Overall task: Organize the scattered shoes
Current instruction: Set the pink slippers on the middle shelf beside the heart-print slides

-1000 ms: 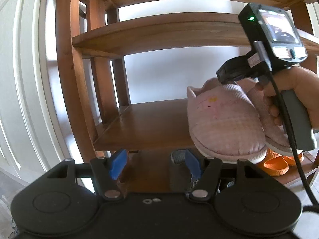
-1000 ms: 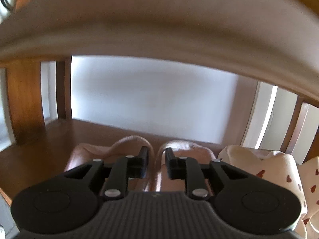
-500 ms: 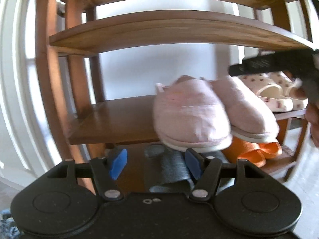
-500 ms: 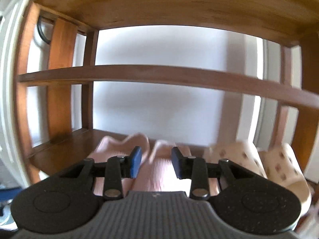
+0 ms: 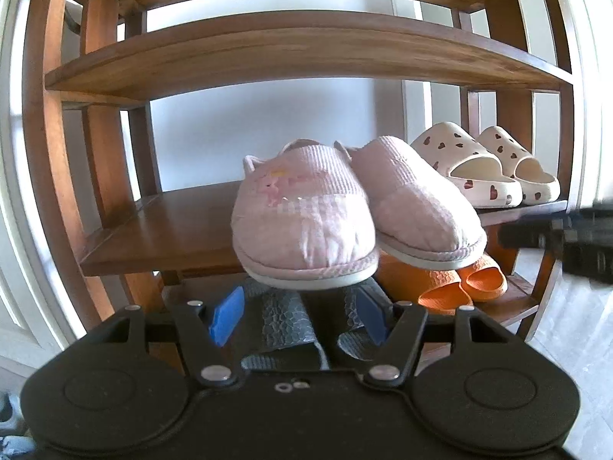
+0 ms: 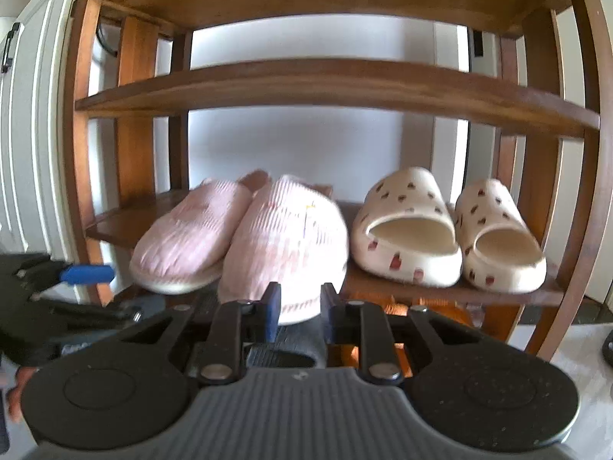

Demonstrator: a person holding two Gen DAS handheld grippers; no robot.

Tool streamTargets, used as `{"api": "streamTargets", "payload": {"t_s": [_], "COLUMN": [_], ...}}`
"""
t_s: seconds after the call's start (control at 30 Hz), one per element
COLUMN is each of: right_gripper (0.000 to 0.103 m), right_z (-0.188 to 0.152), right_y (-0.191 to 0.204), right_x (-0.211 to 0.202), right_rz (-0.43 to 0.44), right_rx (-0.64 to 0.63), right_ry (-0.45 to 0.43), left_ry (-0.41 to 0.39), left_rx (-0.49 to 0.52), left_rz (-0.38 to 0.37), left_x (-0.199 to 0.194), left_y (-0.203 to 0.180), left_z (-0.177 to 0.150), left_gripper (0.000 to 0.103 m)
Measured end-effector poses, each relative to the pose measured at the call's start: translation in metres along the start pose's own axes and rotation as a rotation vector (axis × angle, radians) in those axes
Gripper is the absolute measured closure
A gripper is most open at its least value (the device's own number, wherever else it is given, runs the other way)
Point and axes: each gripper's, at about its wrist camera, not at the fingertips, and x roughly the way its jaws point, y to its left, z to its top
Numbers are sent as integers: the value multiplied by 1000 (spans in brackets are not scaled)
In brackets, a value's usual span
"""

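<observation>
Grey slippers (image 5: 283, 329) – prob. claw-hidden

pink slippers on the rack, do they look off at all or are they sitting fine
The pink slippers sit unevenly on the shelf: their toes jut past its front edge and they angle apart, one partly overlapping the other. The heart-print slides beside them stand neatly parallel and further back.

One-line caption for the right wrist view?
Right gripper empty before rack; pink slippers beside heart-print slides.
</observation>
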Motion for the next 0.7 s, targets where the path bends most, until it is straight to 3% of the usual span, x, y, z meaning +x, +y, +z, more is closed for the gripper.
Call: {"api": "streamTargets", "payload": {"t_s": [0.17,0.7], "right_gripper": [78,77], "right_z": [-6,25], "right_y": [3,19], "right_x": [15,90], "right_rz": [12,9], "right_rx": [-10,-16], "right_ry": [50,73], "left_ry": [-4,8], "left_rx": [11,19], "left_rz": [0,100], "left_x": [9,63], "left_y": [-7,1], "left_z": [5,34], "left_gripper": [38,38]}}
